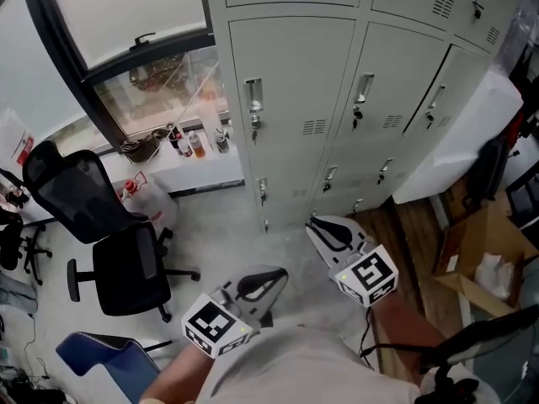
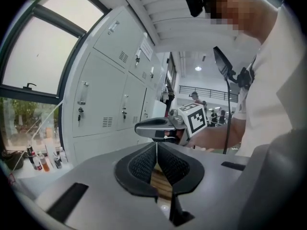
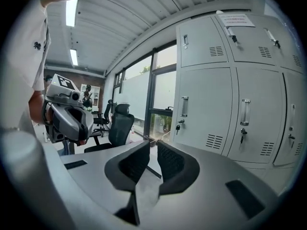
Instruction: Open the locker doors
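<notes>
– Looking down from the head camera, the grey lockers (image 1: 337,82) fill the top of the frame, and every one of the locker doors (image 1: 290,74) is shut flat.

– Keys on show?

– Yes, keys (image 1: 255,126) hang in the locks just under the upright handles (image 1: 253,93).

– And the claws?

– Both sit low in the frame, over the pale floor (image 1: 227,234) and well apart from the lockers. The left claw (image 1: 268,286) has its tips pressed together with nothing between them. Its own camera shows the black pads (image 2: 144,163) meeting at the front.

– The right one?

– The right claw (image 1: 324,228) sits ahead of the left and nearer the bottom row of doors. It is barely parted, just a slim gap between its pads (image 3: 170,162), and it is empty. Its camera looks across to a door handle (image 3: 184,106) with a key below it.

– Anything off to the side?

– A black office chair (image 1: 109,225) stands to the left. Small bottles (image 1: 195,146) line the window sill (image 1: 194,171) beside the lockers.
</notes>
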Demonstrator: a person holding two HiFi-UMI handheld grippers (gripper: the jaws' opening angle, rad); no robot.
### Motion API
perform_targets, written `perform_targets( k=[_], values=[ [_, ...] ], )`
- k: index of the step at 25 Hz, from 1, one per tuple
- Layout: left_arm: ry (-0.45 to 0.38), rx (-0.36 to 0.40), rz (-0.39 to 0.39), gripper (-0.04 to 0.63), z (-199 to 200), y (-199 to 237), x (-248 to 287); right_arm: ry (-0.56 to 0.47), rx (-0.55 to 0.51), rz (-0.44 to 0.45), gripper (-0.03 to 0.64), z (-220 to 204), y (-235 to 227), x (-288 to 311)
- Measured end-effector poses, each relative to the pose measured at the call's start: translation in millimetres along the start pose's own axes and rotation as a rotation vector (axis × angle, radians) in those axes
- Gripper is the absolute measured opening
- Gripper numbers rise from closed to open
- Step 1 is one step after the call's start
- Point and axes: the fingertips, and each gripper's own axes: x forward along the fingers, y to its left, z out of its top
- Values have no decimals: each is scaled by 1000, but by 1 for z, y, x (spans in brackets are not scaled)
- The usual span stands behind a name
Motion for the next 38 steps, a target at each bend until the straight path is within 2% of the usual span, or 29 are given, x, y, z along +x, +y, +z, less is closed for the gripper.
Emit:
perform_targets(
  k=[6,12,15,17,19,21,29,33,38],
  values=[
    [-7,27,-53,12,20,67,-3,-11,110,-75,18,19,-43,78],
    [-3,66,-98,12,23,113,-16,-61,316,-112,18,34,-83,150],
    [4,68,-108,12,21,131,-16,-90,464,-114,23,36,-104,179],
    [0,70,-117,12,23,134,-15,-112,570,-106,35,37,-116,190],
    [-7,75,-124,12,26,136,-13,-122,630,-102,70,38,-126,199],
    [-11,84,-137,12,28,138,-9,-125,688,-101,74,37,-137,209],
    [-8,118,-224,12,40,120,7,-187,1079,1,74,29,-156,238],
    [-11,110,-222,12,39,119,7,-205,1152,36,74,30,-155,248],
    [0,103,-206,12,35,126,3,-224,1203,36,72,28,-156,253]
  ],
)
